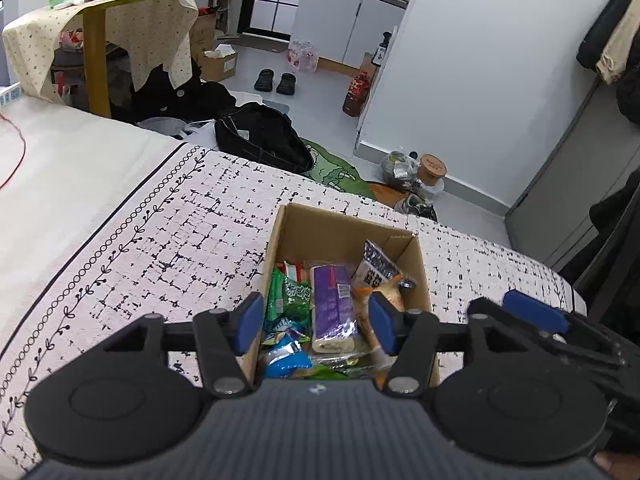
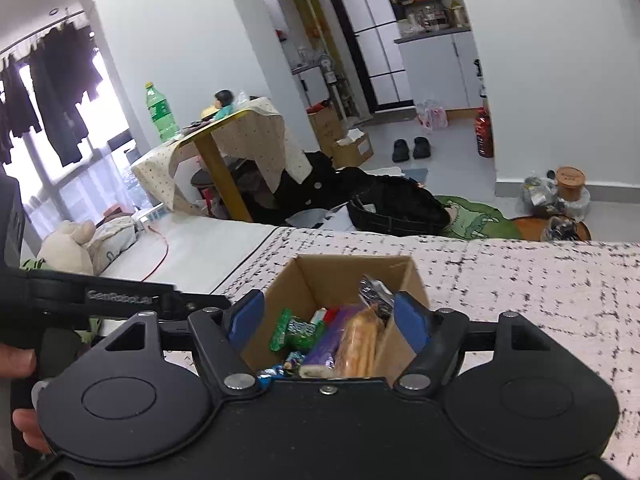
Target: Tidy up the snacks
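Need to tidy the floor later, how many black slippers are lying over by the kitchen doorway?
2: the left slipper and right slipper sit side by side on the floor before the kitchen doorway. Others may be hidden behind furniture.

walls [image 2: 180, 20]: white | floor [image 1: 320, 100]: pale grey | table [image 2: 224, 128]: draped in dotted cloth, yellow leg | window [image 2: 60, 140]: bright daylight, dark clothes hung | bed [image 1: 120, 220]: patterned cover
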A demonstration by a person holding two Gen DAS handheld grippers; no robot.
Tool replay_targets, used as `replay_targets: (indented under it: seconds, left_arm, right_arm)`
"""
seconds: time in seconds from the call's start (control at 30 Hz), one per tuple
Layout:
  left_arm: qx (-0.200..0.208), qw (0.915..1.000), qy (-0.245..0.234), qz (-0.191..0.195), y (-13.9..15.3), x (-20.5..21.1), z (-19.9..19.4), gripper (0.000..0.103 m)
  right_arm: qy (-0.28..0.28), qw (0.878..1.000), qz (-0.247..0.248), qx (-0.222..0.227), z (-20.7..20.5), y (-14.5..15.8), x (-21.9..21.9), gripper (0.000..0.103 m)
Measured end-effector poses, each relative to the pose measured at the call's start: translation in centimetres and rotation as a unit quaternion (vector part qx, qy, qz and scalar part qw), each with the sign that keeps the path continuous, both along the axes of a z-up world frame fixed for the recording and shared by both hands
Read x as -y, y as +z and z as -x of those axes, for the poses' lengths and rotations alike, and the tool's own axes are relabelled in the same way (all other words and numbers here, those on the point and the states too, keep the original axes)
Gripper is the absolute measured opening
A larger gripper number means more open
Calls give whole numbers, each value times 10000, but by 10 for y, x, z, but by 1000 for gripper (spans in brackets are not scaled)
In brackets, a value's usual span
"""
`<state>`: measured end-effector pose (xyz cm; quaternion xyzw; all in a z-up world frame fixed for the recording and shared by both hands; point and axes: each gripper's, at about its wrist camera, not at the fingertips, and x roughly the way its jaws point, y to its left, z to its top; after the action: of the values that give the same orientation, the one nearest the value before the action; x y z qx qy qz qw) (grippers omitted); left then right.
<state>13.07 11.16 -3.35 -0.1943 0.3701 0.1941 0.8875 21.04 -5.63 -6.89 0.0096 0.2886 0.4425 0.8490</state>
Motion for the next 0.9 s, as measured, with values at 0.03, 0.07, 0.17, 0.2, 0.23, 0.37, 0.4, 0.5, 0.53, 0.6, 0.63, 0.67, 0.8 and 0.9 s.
replay_targets:
  seconds: [0.03,0.07,0.17,0.2,0.23,0.37,0.4,0.5,0.53,0.6,0.63,0.67,0.8,0.9]
  left_arm:
    - [-18,10000,-58,-36,1,1,1,61]
    - [-21,9999,-100,-71,2,1,2,65]
    - [-52,9999,-78,-137,6,-1,6,71]
    - [-61,9999,-64,-123,7,-3,6,72]
    - [-62,9999,-50,-98,8,-4,8,73]
    - [-25,9999,-70,-69,12,-5,11,78]
    - [-22,9999,-89,-65,12,-3,11,78]
    - [-23,9999,-144,-44,15,1,15,79]
    - [-34,9999,-147,-44,16,2,16,79]
    - [-58,9998,-172,-45,19,5,19,80]
    - [-65,9998,-190,-50,21,7,20,81]
    - [-53,9997,-206,-71,23,9,23,84]
    - [-36,9996,-259,-115,33,17,29,90]
    - [-11,9994,-335,-120,39,23,33,97]
  right_arm:
    - [-70,10000,11,-19,-2,1,4,71]
    - [-132,9999,27,-38,-4,1,8,71]
    - [-293,9994,99,-178,-9,0,23,71]
    - [-324,9991,133,-238,-11,0,28,71]
    - [-363,9988,175,-275,-10,-1,31,71]
    - [-506,9980,266,-256,-5,-1,45,71]
    - [-525,9979,272,-248,-3,1,48,71]
    - [-564,9978,290,-200,3,10,57,72]
    - [-583,9977,301,-193,5,13,58,74]
    - [-599,9975,308,-194,9,18,64,79]
    - [-606,9975,309,-195,9,21,67,81]
    - [-614,9975,306,-189,11,23,70,83]
    - [-765,9962,410,-80,18,30,79,87]
    - [-847,9957,370,-92,23,35,87,89]
